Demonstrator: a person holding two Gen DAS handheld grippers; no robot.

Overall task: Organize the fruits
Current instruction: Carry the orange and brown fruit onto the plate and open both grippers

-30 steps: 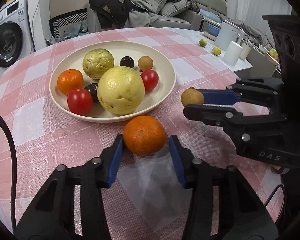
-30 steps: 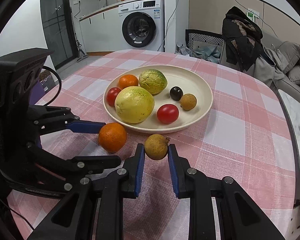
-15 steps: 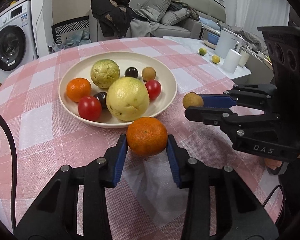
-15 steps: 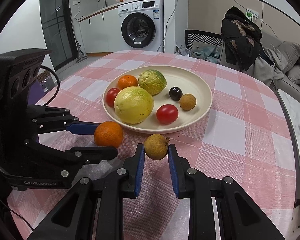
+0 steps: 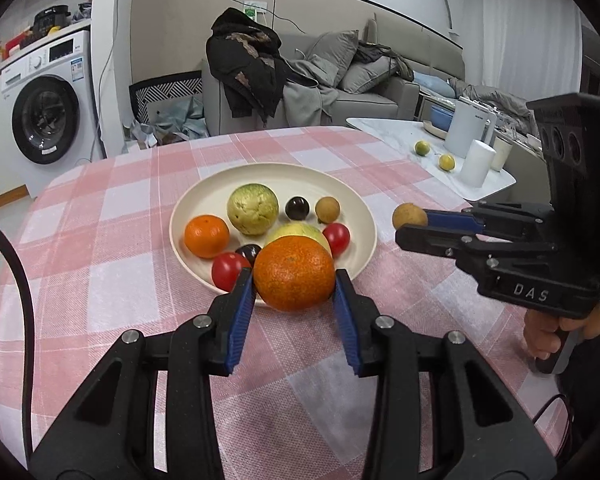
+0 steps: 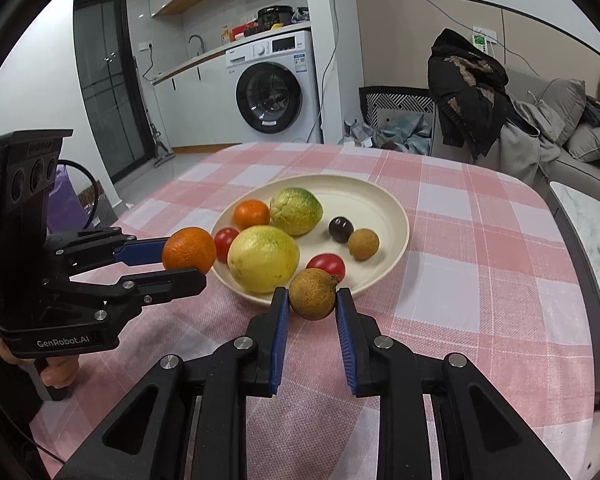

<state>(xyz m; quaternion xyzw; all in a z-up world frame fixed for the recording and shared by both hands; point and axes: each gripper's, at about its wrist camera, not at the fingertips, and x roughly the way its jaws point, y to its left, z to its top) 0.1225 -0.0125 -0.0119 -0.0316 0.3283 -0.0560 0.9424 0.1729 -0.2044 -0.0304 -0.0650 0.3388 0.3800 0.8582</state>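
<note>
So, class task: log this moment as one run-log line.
left hand-held gripper: shut on orange, lifted | right hand-held gripper: shut on brown fruit | plate: holds seven fruits

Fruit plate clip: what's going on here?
A person holds a gripper in each hand above a checked table. The left gripper is shut on an orange, held up near the plate. The right gripper is shut on a small brown fruit by the plate's rim. The plate already holds several fruits.
</note>
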